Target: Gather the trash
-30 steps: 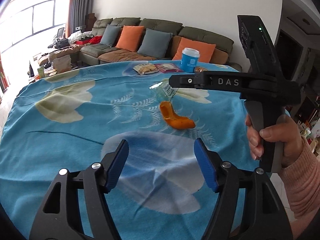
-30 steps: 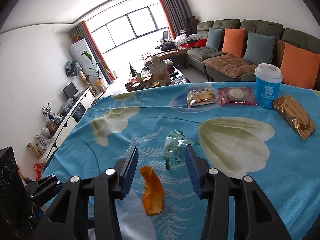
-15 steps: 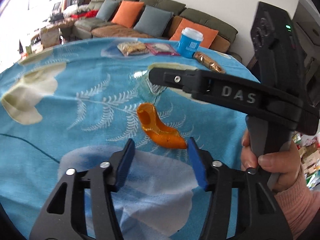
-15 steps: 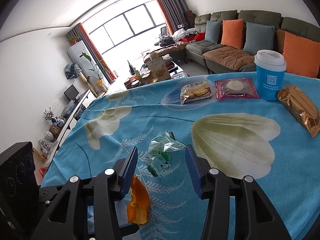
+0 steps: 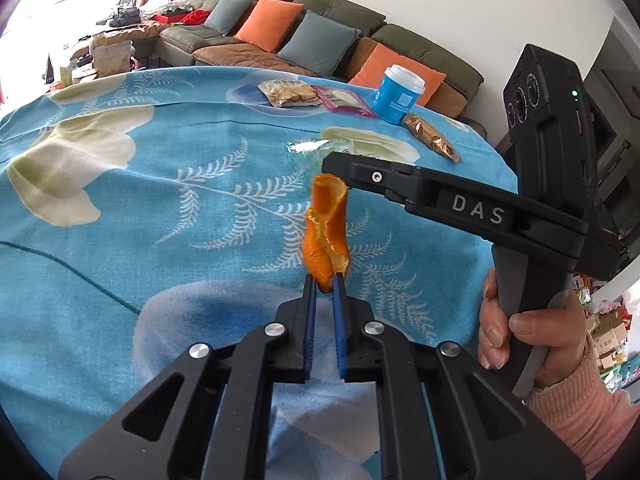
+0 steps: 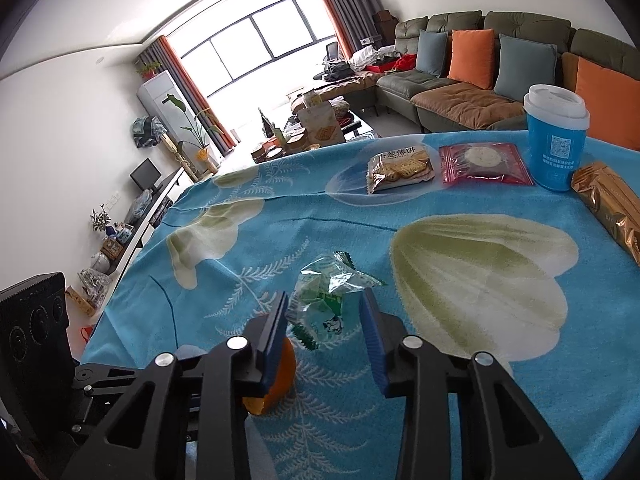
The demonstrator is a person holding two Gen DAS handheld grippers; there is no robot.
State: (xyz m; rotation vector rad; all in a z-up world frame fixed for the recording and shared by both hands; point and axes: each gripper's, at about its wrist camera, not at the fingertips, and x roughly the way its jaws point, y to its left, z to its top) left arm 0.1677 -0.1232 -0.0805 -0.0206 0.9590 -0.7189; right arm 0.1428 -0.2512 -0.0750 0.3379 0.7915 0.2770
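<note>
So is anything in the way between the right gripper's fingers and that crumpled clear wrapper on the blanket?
Nothing visible blocks it. The crumpled clear wrapper already lies between the right gripper fingers, which have just been closing but are not pressing it yet. The orange peel pinched by the left gripper sits just beside the right gripper's left finger, outside the gap.

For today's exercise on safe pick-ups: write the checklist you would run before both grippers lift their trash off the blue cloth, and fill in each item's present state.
1. Left gripper pinching the orange peel: ok, its jaws have just closed on the peel's near end.
2. Crumpled wrapper between the right gripper pads: ok.
3. Right pads pressing on the wrapper: not ok, its jaws have just been closing but gaps remain.
4. Peel clear of the right gripper: not ok, the finger overlaps its top.
5. Blue cup and sealed snacks out of the way: ok.
</note>
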